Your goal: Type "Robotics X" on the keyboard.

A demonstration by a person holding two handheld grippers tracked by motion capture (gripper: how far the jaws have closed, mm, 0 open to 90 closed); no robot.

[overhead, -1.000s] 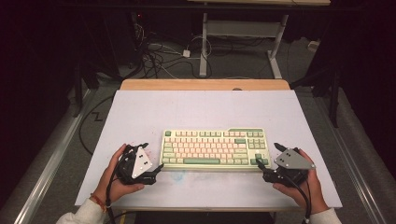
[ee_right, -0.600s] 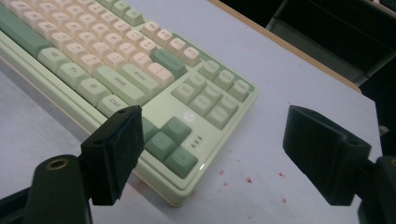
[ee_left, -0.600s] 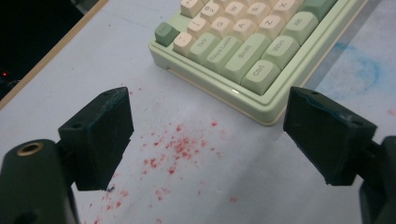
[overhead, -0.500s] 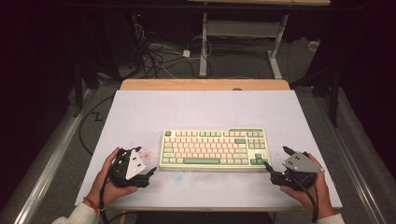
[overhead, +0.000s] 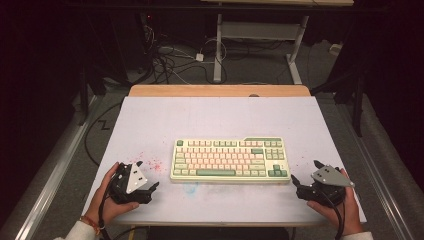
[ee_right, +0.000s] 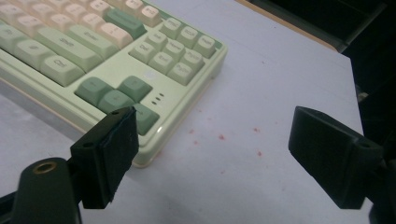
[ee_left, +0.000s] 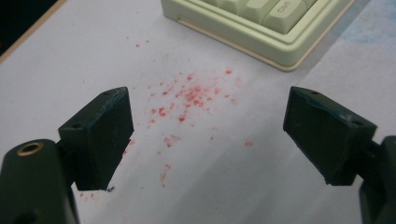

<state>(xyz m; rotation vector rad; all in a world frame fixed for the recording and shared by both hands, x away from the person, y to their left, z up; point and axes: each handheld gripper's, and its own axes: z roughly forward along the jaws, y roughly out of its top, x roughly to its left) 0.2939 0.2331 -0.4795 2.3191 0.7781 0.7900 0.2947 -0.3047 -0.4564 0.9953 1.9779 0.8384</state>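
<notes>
**2 tools flank the keyboard, both spread and empty**

Nearest the person, the left tool rests on the bench off the keyboard's front-left corner, and the right tool sits off its front-right corner. Each has its jaws spread wide with nothing between them. Judging from this symmetry, the hands are set to take the keyboard by its 2 short ends, so neither tool blocks the other.

The keyboard lies flat, square to the bench edge, near the middle of the front half of the bench.

The left gripper view adds a scatter of red specks on the bench surface between the jaws, just short of the keyboard's corner. The right gripper view brings up the green arrow keys and 3 small indicator marks beside them, too fine to read from above. The high view alone gives the cables on the floor beyond the keyboard.
</notes>
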